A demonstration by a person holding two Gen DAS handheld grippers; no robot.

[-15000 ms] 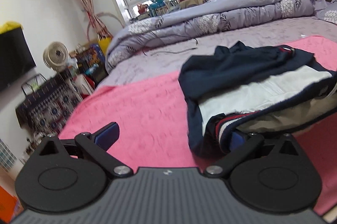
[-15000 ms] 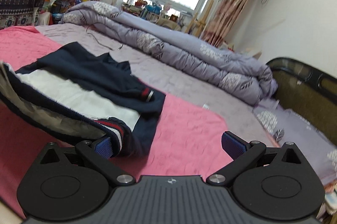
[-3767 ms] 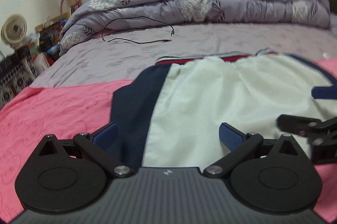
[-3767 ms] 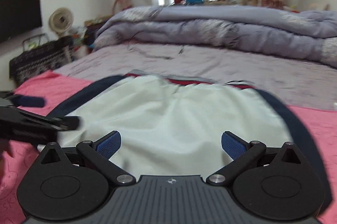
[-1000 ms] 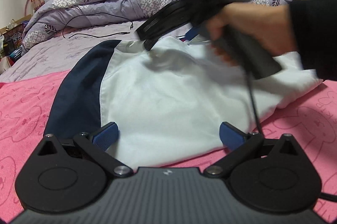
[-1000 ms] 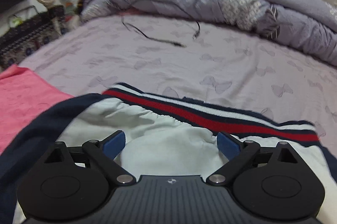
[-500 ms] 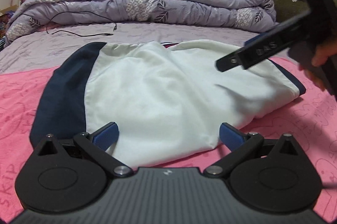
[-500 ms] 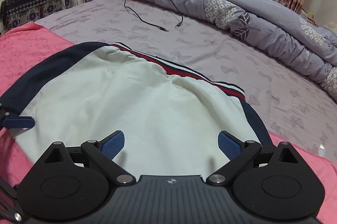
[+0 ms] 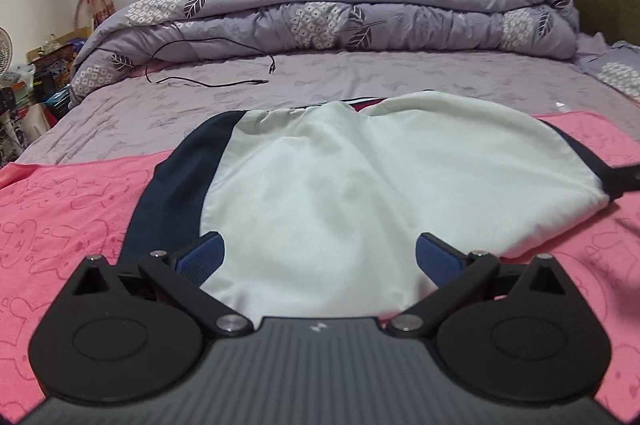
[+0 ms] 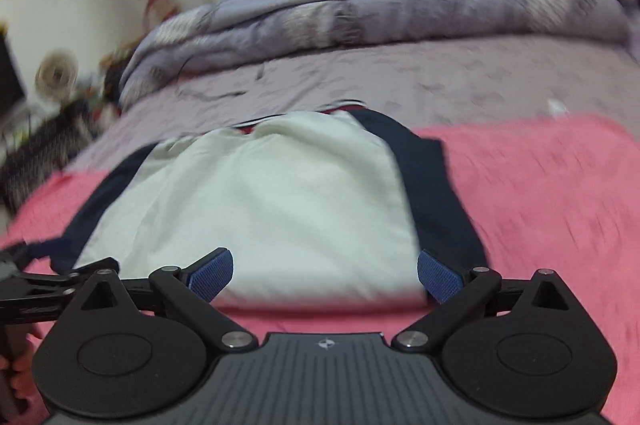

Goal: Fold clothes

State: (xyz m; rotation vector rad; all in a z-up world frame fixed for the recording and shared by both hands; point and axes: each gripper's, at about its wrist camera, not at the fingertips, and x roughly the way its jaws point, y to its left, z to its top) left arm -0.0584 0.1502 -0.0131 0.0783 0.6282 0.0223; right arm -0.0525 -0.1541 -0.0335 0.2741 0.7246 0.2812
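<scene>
A folded garment, white in the middle with navy sides and a red-striped band at its far edge, lies flat on a pink towel. My left gripper is open over the garment's near edge, its blue pads wide apart and pressing on nothing. My right gripper is also open, just short of the near edge of the garment. That view is blurred by motion. At its lower left are black left-gripper fingers and a hand.
The towel lies on a bed with a purple sheet. A rolled purple quilt runs along the far side, with a black cable in front of it. A fan and clutter stand left of the bed.
The right gripper has swung out of the left wrist view, back to the garment's near side. It now sees the whole garment from farther back. The left gripper has risen a little.
</scene>
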